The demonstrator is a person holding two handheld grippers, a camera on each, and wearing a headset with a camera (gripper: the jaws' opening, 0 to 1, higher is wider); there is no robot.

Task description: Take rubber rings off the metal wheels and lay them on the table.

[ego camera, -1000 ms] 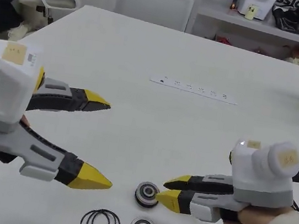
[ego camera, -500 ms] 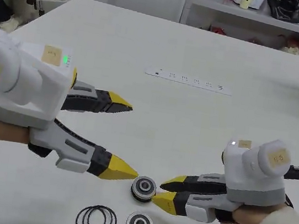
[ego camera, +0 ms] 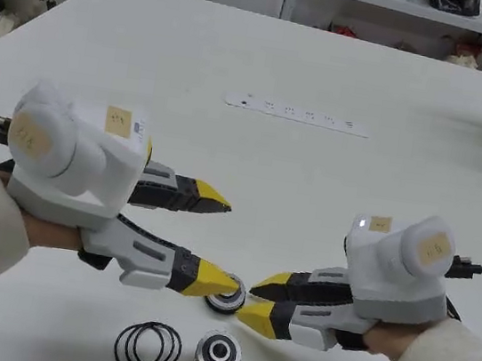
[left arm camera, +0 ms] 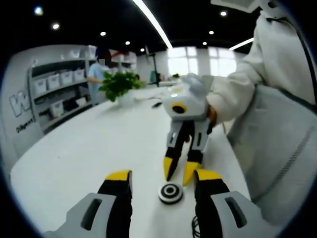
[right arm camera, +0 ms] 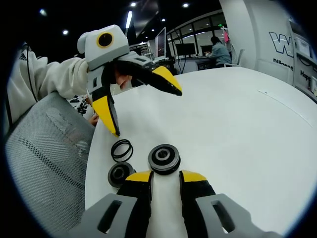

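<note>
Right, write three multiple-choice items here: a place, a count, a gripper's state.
1. Where do the loose rings lie?
A. on the table beside the nearer wheel
B. stacked on a wheel
C. hanging from a jaw

2. How many wheels are on the table?
A. one
B. two
C. four

3. How does the left gripper stand?
A. shut on a ring
B. shut on a wheel
C. wide open

Answers: 1 A, they lie flat by the nearer wheel; 2 B, a second wheel sits at the left gripper's tip; 3 C, its tips are far apart.
</note>
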